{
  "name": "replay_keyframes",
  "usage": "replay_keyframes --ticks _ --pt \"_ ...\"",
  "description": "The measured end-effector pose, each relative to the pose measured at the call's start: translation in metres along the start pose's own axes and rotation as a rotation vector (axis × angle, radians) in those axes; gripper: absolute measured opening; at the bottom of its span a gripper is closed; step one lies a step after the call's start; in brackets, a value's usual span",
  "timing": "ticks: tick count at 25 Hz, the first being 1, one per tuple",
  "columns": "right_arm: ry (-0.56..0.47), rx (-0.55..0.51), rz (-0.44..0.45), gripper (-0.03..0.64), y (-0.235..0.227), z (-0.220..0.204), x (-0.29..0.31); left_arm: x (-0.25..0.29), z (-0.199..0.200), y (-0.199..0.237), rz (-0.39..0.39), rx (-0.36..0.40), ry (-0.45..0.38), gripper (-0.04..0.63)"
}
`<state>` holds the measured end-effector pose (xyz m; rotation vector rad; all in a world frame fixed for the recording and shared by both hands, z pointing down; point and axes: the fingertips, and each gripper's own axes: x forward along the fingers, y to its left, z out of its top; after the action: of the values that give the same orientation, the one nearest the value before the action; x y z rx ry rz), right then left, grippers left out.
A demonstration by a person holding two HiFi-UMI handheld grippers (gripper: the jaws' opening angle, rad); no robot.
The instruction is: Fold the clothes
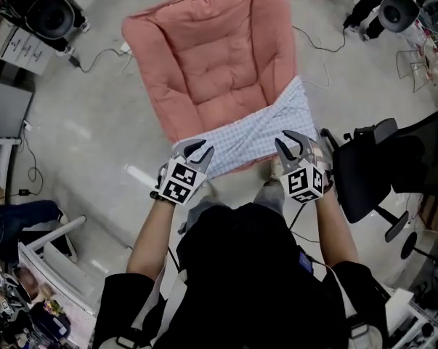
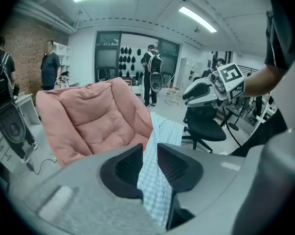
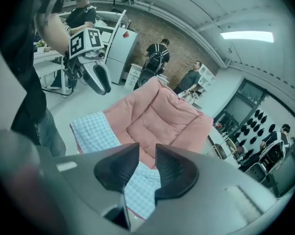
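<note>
Head view: over the pink padded chair [image 1: 211, 57] the checked cloth [image 1: 262, 133] hangs off the front edge, jaws of my left gripper [image 1: 199, 151] and right gripper [image 1: 290, 145] narrow on its near corners, the right's pinch apparently holding, so next I lift, spread and make the first fold.

A thickly padded, tufted pink fabric floor cushion [image 1: 204, 57] lies on the pale grey concrete floor [image 1: 80, 122], and a light blue checked cloth [image 1: 266, 126] rests across the cushion's corner at five o'clock.
</note>
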<state>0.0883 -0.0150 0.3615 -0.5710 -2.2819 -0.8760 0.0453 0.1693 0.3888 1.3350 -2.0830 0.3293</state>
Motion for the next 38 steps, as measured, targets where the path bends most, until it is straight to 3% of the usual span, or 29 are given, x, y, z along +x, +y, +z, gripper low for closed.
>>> replay_keyframes --ticks 6,12,15,21,27,38 --pt "-0.024 -0.005 0.029 0.108 -0.093 -0.088 -0.002 0.095 0.058 -0.036 0.048 -0.024 0.037 0.101" --pt "-0.081 -0.044 0.132 0.086 -0.2 -0.16 0.002 0.183 0.116 -0.077 0.151 -0.181 0.059 0.094" --pt "-0.096 -0.087 0.2 0.085 -0.23 -0.184 0.018 0.205 0.13 -0.088 0.21 -0.21 0.097 0.094" --pt "-0.082 -0.147 0.288 0.081 -0.253 -0.216 0.069 0.223 0.112 -0.093 0.254 -0.212 0.185 0.094" --pt "-0.054 -0.142 0.325 0.077 -0.249 -0.222 0.129 0.253 0.077 -0.072 0.243 -0.228 0.234 0.092" --pt "0.01 -0.332 0.489 0.103 -0.24 -0.266 0.253 0.335 0.015 -0.05 0.124 -0.184 0.312 0.114"
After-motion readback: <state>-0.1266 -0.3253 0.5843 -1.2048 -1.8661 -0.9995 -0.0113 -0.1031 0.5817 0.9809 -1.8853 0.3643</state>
